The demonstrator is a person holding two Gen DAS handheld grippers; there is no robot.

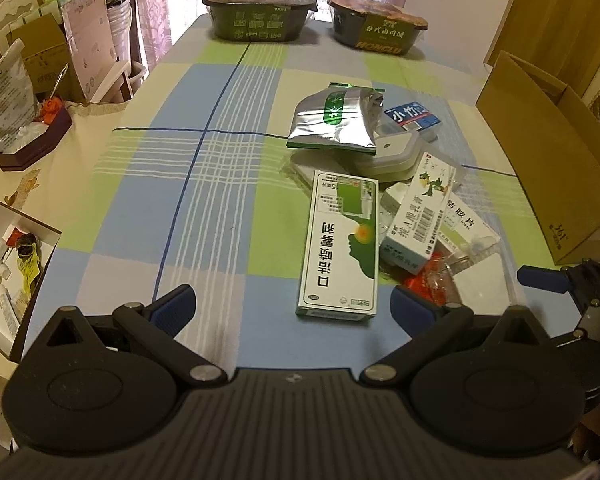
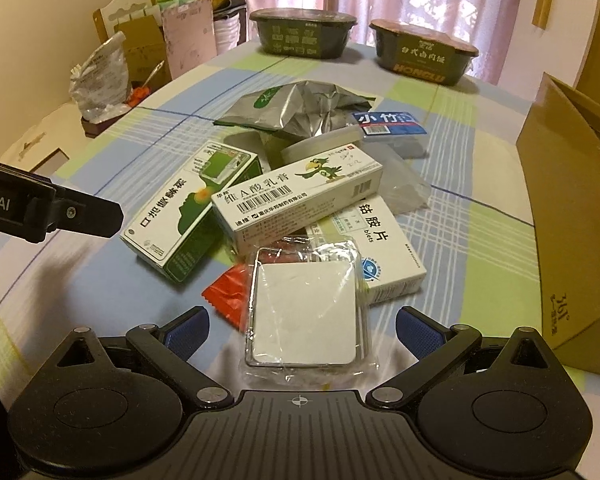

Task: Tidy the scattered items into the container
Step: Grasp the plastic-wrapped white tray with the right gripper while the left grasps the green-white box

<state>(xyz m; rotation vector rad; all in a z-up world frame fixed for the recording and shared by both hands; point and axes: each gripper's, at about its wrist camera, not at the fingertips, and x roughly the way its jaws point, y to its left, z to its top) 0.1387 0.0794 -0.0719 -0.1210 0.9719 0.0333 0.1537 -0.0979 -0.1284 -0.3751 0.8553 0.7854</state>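
Note:
A pile of items lies on the checked tablecloth [image 1: 220, 160]. It includes a long green-and-white box [image 1: 340, 244] [image 2: 188, 216], a white parrot-print box [image 1: 424, 208] [image 2: 300, 196], a white tablet box [image 2: 384, 252], a silver foil pouch [image 1: 336, 120] [image 2: 292, 112], a blue pack [image 1: 412, 116] [image 2: 388, 124] and a red sachet [image 2: 228, 292]. My left gripper [image 1: 294, 308] is open, with the green box's near end between its fingers. My right gripper [image 2: 302, 328] is open around a plastic-wrapped white square [image 2: 304, 312]. An open cardboard box [image 1: 540, 168] [image 2: 572, 208] stands to the right.
Two dark instant-meal bowls [image 1: 260, 12] [image 2: 424, 54] stand at the table's far end. A lidded round plastic tub [image 1: 392, 156] sits under the pouch. Off the left edge are a chair, bags, cartons and a tray of small things [image 1: 8, 264].

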